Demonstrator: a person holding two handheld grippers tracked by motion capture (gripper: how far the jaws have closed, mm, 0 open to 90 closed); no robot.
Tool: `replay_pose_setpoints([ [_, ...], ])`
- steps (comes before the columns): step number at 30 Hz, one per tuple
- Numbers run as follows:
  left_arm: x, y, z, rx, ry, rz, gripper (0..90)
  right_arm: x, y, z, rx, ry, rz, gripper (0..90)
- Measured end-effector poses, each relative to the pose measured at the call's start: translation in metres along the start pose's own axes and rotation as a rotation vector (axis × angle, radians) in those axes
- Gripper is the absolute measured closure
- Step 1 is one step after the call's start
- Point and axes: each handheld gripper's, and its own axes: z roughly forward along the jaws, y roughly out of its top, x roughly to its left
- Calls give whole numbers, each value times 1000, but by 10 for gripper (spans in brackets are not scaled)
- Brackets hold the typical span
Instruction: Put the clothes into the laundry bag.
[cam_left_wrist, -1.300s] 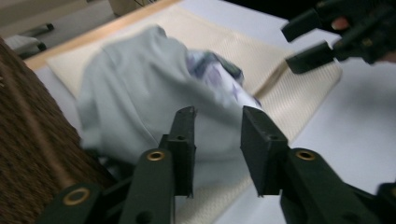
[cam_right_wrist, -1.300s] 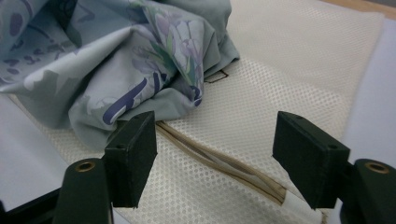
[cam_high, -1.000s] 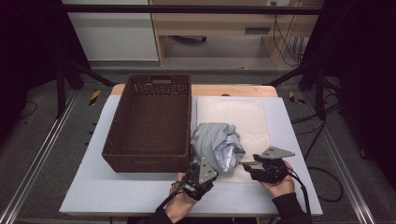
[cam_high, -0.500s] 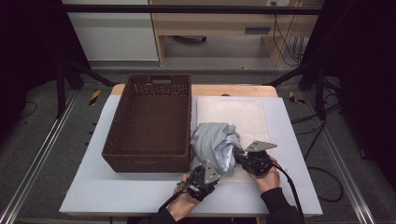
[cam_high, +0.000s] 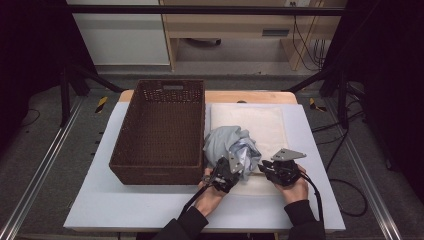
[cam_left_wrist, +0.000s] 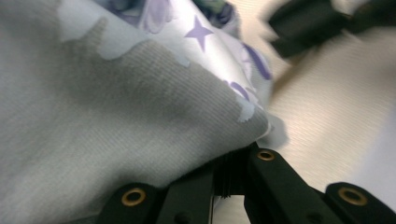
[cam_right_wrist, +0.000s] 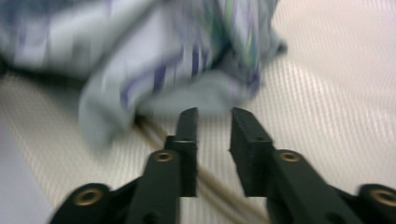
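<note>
A white table stands in a dark-walled room, with a brown woven basket beside a cream mat. The left gripper is clamped tight on an edge of the crumpled pale garment; its own view shows grey knit cloth pinched between the black jaws. Compared with a second ago, this hand has slid toward the bundle, which now sits more bunched at the mat's near-left corner, just beside the basket wall. The right gripper has its jaws part-way apart, having just been opening, with nothing between them (the cloth's hem lies just ahead of the tips). It has likely let go to find a better hold, so only the left holds the garment.
</note>
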Motion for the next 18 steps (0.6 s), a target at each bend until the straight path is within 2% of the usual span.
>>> replay_pose_setpoints([
  [1,4,2,2,2,19,-10,898,0,-2,1,11,-16,-18,650],
  [3,10,6,6,4,50,-33,898,-1,-6,2,25,-21,-23,632],
  [5,13,5,9,12,66,-38,898,-1,-6,3,24,-14,-10,629],
  [8,15,1,14,38,89,-36,898,1,-6,8,28,3,-17,614],
  [10,17,-1,15,48,102,-43,898,4,-7,14,48,4,-40,599],
  [13,18,-3,18,65,126,-39,897,4,-6,14,43,8,-24,574],
  [18,17,-4,16,63,117,-43,897,6,-3,21,46,2,-24,540],
])
